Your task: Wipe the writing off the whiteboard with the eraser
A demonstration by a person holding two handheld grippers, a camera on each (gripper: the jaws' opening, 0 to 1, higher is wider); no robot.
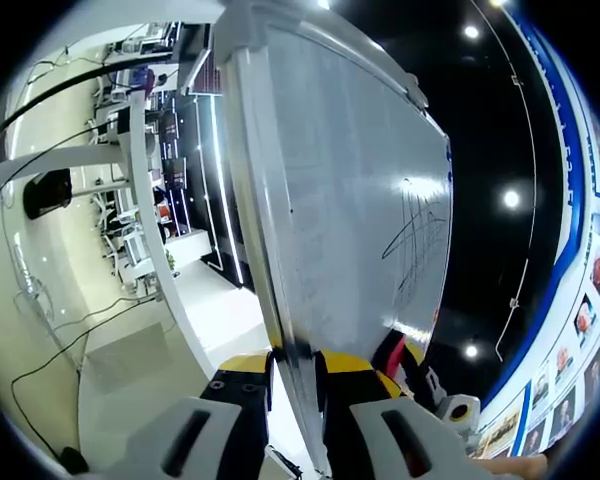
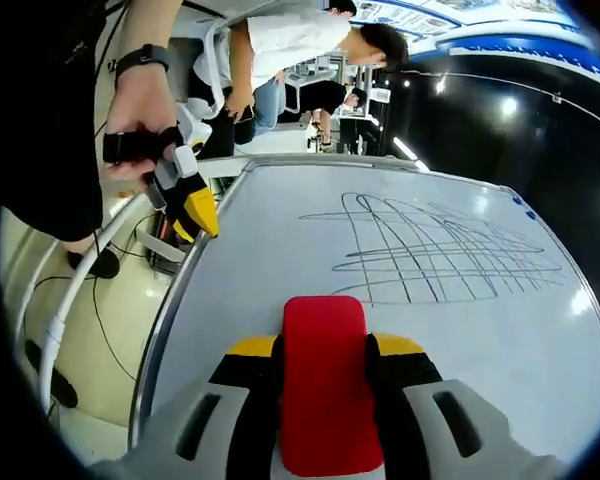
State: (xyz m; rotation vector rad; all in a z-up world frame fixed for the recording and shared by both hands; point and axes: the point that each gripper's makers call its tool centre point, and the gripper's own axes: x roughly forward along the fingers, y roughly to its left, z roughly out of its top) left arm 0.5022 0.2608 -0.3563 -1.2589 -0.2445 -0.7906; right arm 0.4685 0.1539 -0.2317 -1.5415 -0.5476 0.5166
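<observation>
Left gripper (image 1: 296, 385): its two jaws are closed on the whiteboard's metal edge, which is seen passing between the yellow-tipped pads in the left gripper view; in the right gripper view (image 2: 194, 212) it is seen clamped at the board's left edge, near the upper corner, and is held by a person's hand (image 2: 138, 118).
Right gripper (image 2: 325, 372): the red eraser (image 2: 324, 380) is gripped between its jaws, with the jaws pressed against both sides of the block.
Eraser position: it is held over the lower part of the whiteboard (image 2: 280, 270), below the writing and apart from it; whether the eraser's face touches the board surface cannot be told from this angle.
Writing (image 2: 445, 255): a hatch of crossing dark lines is drawn across the upper right area of the board, towards its right edge; in the left gripper view (image 1: 415, 235) it is seen edge-on, towards the far edge.
Whiteboard: it is seen at a steep angle in the left gripper view (image 1: 350, 200), with a grey frame along the gripped edge.
Surroundings: people (image 2: 300, 50) are seen beyond the board's upper edge.
</observation>
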